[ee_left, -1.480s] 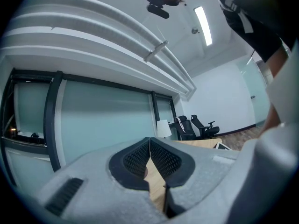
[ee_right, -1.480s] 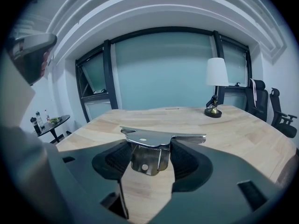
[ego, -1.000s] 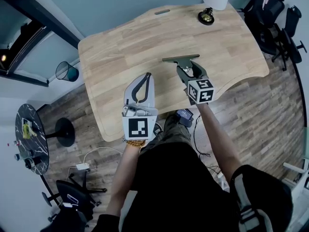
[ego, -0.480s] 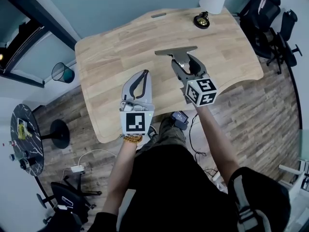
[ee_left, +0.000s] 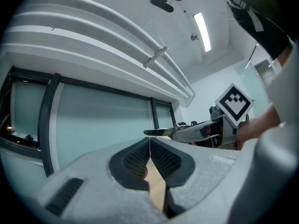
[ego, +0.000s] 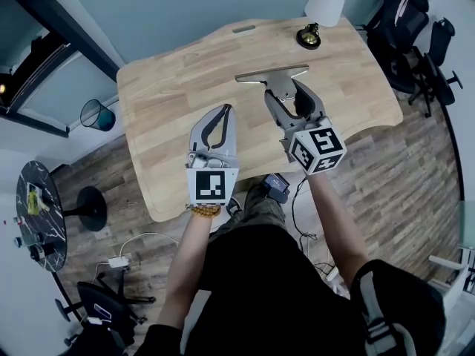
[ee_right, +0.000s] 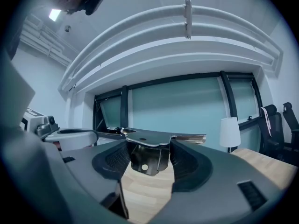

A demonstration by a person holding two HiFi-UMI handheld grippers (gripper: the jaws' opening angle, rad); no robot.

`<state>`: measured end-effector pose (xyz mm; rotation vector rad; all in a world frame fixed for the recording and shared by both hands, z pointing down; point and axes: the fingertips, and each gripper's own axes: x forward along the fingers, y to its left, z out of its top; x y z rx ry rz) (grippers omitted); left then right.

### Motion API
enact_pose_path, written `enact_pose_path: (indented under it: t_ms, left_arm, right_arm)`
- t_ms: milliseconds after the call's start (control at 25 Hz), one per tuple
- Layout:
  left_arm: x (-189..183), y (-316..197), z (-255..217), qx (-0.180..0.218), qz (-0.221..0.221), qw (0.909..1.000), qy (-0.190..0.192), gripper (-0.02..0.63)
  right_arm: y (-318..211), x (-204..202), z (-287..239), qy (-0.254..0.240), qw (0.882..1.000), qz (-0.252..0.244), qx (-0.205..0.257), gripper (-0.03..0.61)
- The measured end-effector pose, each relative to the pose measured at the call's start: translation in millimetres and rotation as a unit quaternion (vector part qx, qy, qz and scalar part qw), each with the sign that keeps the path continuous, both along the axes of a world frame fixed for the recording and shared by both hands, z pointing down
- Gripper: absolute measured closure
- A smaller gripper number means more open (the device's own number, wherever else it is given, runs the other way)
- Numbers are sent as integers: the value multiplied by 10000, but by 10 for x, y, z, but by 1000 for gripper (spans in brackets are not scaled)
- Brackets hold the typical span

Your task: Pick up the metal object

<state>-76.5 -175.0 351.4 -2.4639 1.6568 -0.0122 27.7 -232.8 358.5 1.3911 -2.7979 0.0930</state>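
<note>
While right tongs (ego: pixel 284 93) clamp metal object (ego: pixel 272 74), seemingly clear of table (ego: pixel 171 87), left tongs (ego: pixel 224 112) pinched together, empty.

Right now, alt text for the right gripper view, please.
The right claw grips a shiny metal bracket by its folded body, the flat top plate lying across the jaws. A pale wooden table shows beneath, with a white lamp at right and a glass wall behind.

Grey T-shaped metal bracket (ego: pixel 272 73), upper centre of the frame: crossbar level, folded stem clamped between the right gripper's (ego: pixel 286 96) jaws.
</note>
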Motion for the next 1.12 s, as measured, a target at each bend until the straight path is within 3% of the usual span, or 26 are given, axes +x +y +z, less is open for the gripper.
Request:
enact_pose_path:
  t_ms: [400,720,1120]
  left_arm:
    - [25,106,-51,190,22,9998,61,597]
    - [84,229,29,264,128,9995,-99,597]
    - [41,312,217,145,120,9998,52,597]
  right_arm:
    - [277,-80,-179,63,9994,-44,344,321]
    - [413,-72,54,143,9997,31,193,321]
    - [538,-97,379,371,9992,156,72,321]
